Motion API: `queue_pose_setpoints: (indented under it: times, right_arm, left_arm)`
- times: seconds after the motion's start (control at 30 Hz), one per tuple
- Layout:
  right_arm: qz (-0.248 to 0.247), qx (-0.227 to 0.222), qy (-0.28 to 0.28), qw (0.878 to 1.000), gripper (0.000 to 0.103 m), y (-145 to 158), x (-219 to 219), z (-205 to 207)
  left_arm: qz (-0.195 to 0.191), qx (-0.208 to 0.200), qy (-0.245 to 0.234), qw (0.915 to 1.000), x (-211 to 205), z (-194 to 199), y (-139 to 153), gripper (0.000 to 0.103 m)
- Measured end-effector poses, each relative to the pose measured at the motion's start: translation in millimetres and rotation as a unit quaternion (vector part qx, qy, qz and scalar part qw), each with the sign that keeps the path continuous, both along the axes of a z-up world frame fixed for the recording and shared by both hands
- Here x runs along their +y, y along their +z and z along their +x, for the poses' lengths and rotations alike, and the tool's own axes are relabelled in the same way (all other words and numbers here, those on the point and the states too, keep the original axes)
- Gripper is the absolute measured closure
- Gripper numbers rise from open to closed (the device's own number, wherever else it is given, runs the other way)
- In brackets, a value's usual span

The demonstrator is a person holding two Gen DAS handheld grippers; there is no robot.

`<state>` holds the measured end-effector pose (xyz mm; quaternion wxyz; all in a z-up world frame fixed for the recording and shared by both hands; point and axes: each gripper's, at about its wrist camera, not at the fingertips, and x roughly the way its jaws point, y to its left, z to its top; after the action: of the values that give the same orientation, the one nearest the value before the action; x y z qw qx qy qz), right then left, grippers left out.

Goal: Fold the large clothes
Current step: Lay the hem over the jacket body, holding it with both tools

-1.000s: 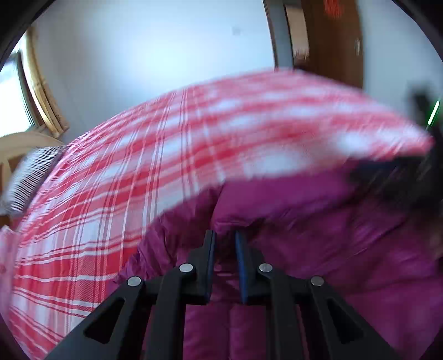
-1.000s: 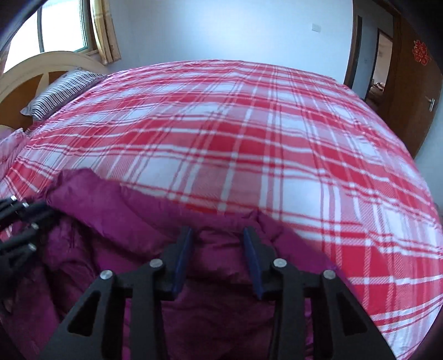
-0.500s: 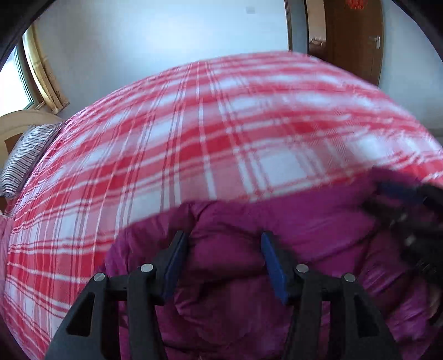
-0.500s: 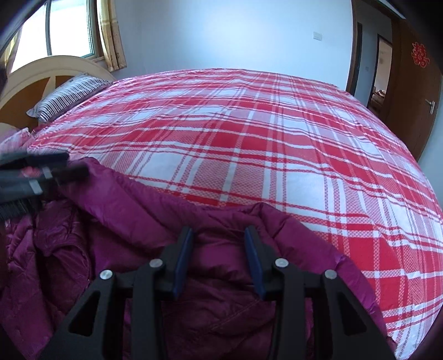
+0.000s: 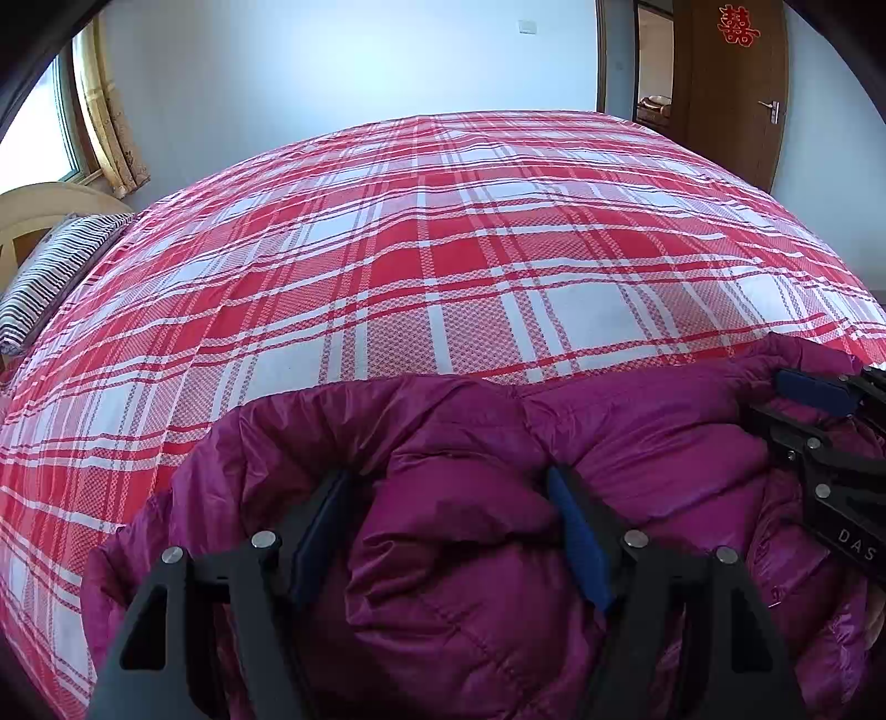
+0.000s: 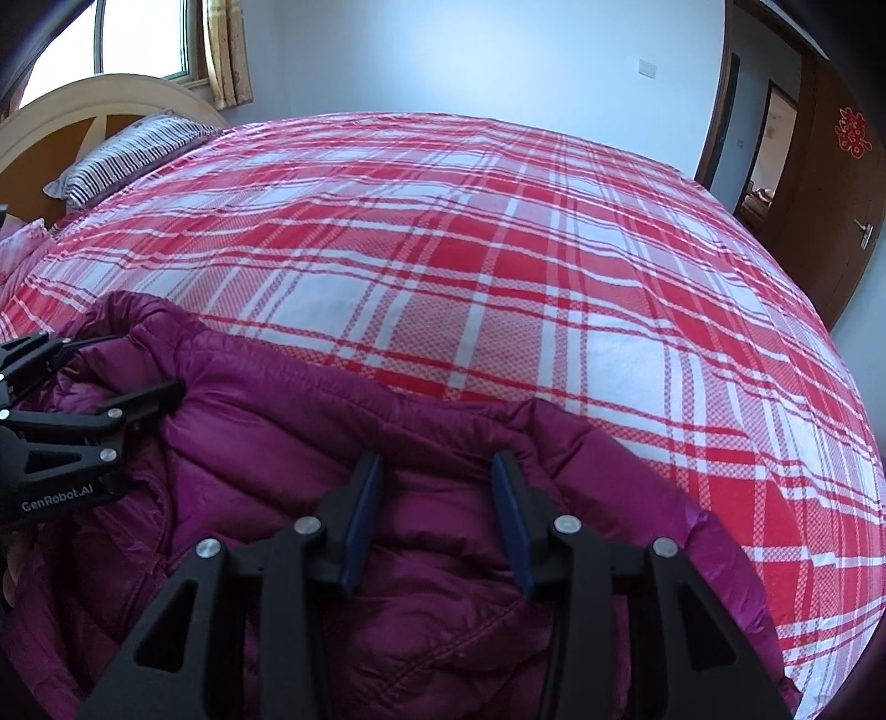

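A puffy magenta down jacket [image 5: 459, 531] lies bunched at the near edge of a bed with a red and white plaid sheet [image 5: 443, 249]. My left gripper [image 5: 448, 482] is open, its jaws wide apart over a fold of the jacket. My right gripper [image 6: 437, 465] is open too, fingers resting over the jacket [image 6: 387, 554] near its far hem. The right gripper also shows at the right edge of the left wrist view [image 5: 830, 432], and the left gripper at the left edge of the right wrist view [image 6: 83, 387].
A striped pillow [image 6: 133, 149] and a curved wooden headboard [image 6: 83, 105] are at the far left. A window with curtains [image 6: 221, 50] is behind them. A brown door [image 5: 731, 83] and a doorway stand at the far right.
The left gripper was shut on a jacket fold one second ago; it has opened wide and let go. The jacket has settled on the bed. The right gripper stayed open.
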<state>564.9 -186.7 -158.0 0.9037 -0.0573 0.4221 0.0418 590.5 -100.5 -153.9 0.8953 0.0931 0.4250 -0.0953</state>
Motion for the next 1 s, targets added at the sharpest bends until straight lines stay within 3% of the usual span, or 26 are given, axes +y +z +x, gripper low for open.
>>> queue_pose_setpoints:
  times: [0.83,0.93,1.0]
  right_arm:
    - [-0.021,0.005,-0.001,1.0,0.059,1.6,4.4,2.5]
    - [0.009,0.008,-0.017,1.0,0.056,17.5,0.4,1.1]
    - [0.039,-0.014,-0.033,0.999,0.05,33.2,1.2,-4.6]
  left_arm:
    - [0.009,-0.009,0.001,0.9999,-2.3,0.7,-1.6,0.029]
    - [0.009,-0.012,0.001,0.9999,-2.7,-0.1,-2.0,0.029]
    - [0.006,-0.012,0.001,0.9999,-1.9,-0.2,-2.0,0.029]
